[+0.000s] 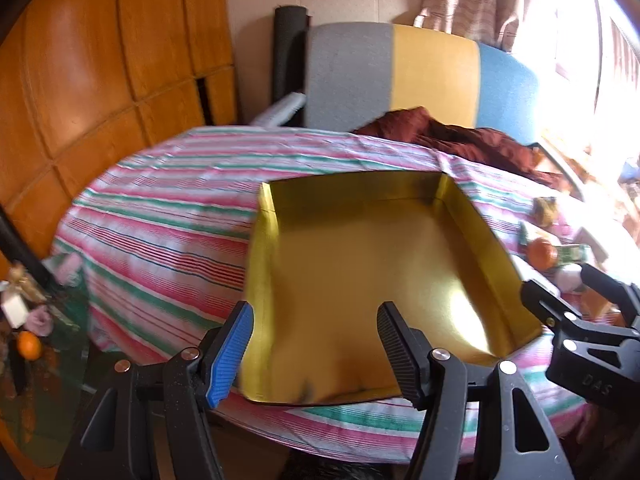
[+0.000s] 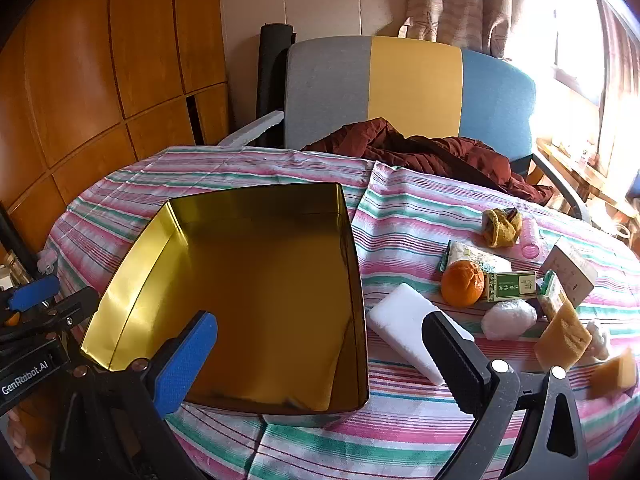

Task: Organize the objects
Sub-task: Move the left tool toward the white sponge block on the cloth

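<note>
The shiny rectangular metal tin (image 2: 256, 280) is gold inside. The round table's cloth (image 2: 420, 216) carries pink, green and white stripes. The upholstered chair back (image 2: 412, 88) has grey, yellow and blue vertical panels. The crumpled padded garment (image 2: 440, 152) is dark maroon. The round citrus fruit (image 2: 462, 282) is orange; the rectangular foam block (image 2: 400, 320) is white. The wooden wall panels (image 2: 100, 60) are orange-brown.

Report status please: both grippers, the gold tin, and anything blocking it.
Left gripper open, right gripper open, both empty. Gold tin empty on striped cloth. White foam block and orange beside tin; nothing blocking.
</note>
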The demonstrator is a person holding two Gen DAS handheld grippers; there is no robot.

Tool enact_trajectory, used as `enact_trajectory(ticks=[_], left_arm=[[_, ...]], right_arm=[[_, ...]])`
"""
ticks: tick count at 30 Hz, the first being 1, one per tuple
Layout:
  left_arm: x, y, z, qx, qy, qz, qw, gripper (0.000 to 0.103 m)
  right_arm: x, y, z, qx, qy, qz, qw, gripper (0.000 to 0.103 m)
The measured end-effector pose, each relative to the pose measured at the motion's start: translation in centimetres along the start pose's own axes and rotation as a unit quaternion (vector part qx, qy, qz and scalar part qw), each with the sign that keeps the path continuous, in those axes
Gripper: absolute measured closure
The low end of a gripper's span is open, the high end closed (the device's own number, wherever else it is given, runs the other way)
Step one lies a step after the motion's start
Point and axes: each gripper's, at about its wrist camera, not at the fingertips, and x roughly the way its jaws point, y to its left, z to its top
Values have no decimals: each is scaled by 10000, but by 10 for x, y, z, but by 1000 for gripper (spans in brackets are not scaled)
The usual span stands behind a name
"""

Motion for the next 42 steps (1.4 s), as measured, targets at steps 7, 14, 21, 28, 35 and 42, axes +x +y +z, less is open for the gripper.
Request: enact_trajectory(ticks=[7, 14, 21, 28, 35, 42], left_arm=[[12, -7, -3, -319, 386, -1566, 9864, 38], [9, -45, 12, 347, 339, -1863, 9813, 37], [12, -107, 40, 1593, 377, -2145, 9629, 36], [29, -195, 48, 4096, 529, -2699, 8698, 24], [69, -237, 31, 5495, 1096, -2630, 7854, 19], [95, -261, 19, 6132, 1364, -2520, 7361, 19]], right_arm=[[-7, -17, -1, 100, -43, -97, 9999, 0], [-16, -67, -6, 524, 21, -513, 9973, 0], [-34, -139, -7, 1047, 10, -1182, 9875, 0], [-50, -183, -13, 1352, 43, -1478, 9797, 0], [-53, -196, -15, 1381, 110, -1357, 9810, 0], [-50, -207, -13, 1433, 205, -1143, 9828, 0]])
